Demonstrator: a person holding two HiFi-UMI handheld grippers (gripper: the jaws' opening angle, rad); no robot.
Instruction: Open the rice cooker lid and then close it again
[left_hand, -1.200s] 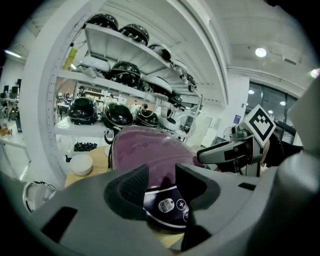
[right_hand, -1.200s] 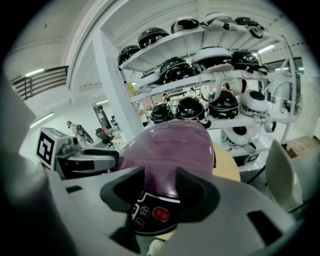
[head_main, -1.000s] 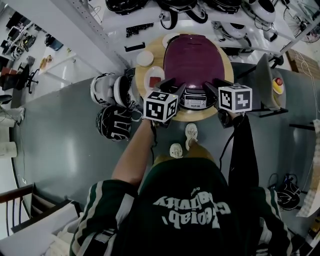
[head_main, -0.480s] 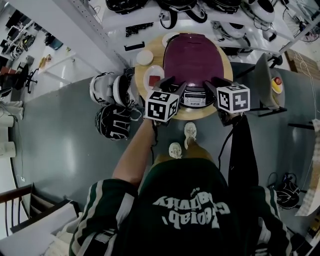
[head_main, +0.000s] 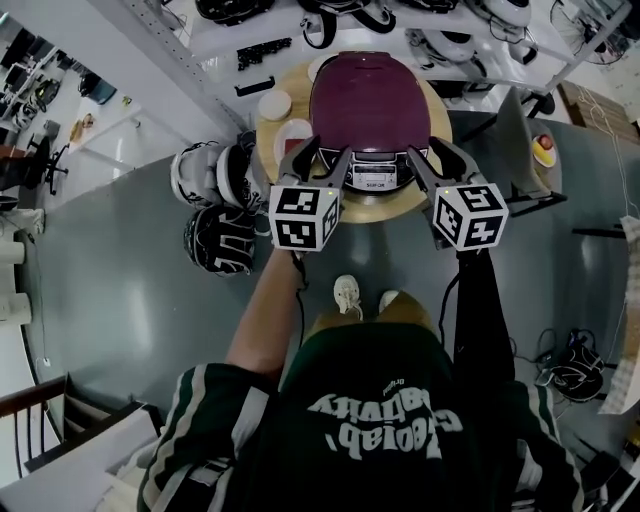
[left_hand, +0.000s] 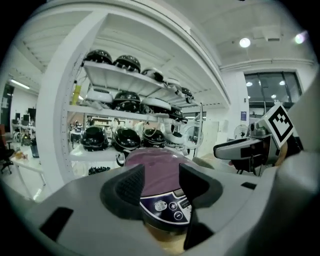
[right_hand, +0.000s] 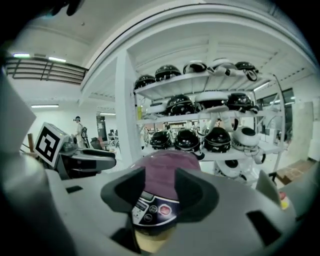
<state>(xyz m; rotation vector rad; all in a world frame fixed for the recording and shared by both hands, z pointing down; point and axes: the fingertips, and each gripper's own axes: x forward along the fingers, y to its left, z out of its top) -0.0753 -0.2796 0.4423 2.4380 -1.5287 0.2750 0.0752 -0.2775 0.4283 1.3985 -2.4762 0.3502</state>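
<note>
The rice cooker (head_main: 370, 100), with its purple lid down, stands on a round wooden table (head_main: 395, 207). Both grippers hover just in front of it, above the table's near edge, apart from the cooker. My left gripper (head_main: 320, 152) is at the cooker's front left and its jaws are opening with nothing between them. My right gripper (head_main: 432, 152), at the front right, is also opening and empty. In the left gripper view the lid (left_hand: 155, 162) and the control panel (left_hand: 167, 206) show beyond the left gripper (left_hand: 162, 179). The right gripper view frames the lid (right_hand: 162, 167) past the right gripper (right_hand: 160, 186).
White dishes (head_main: 275, 105) sit on the table's left part. Helmets (head_main: 215, 205) lie on the floor left of the table, and more fill the shelves (right_hand: 200, 137) behind it. A stand with a red button (head_main: 541, 143) is at the right.
Both grippers have lifted and drawn back from the cooker's front toward the person, and their jaws stand wider. The lid stays down. The person's feet have shifted.
</note>
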